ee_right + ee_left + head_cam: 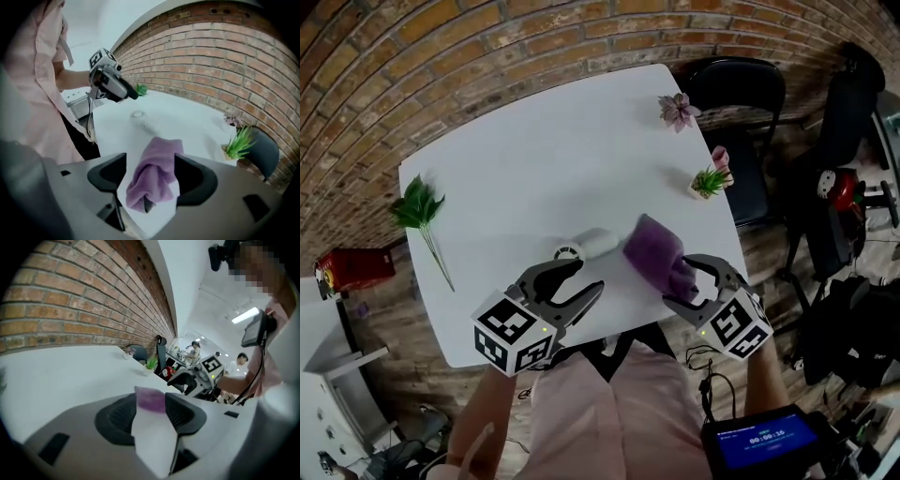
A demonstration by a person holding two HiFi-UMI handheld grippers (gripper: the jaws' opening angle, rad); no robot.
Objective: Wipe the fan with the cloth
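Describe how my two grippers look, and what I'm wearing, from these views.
The left gripper and right gripper match: light grey bodies with curved black jaw pads. Each carries a white cube printed with black square markers. You're wearing a pale pink shirt.

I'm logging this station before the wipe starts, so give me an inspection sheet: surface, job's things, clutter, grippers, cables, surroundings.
Surface: white square table, no spills visible.
Job's things: small white cylindrical fan lying on its side; crumpled purple cloth on the table close beside it.
Clutter: green leaf sprig, pink artificial flower, small potted green plant, all away from the fan.
Grippers: left gripper open, nothing between its jaws; right gripper open, jaws either side of the cloth, not pressing it.
Cables: black cables beside a blue-screened device.
Surroundings: brick wall, black chair, red object on the floor.
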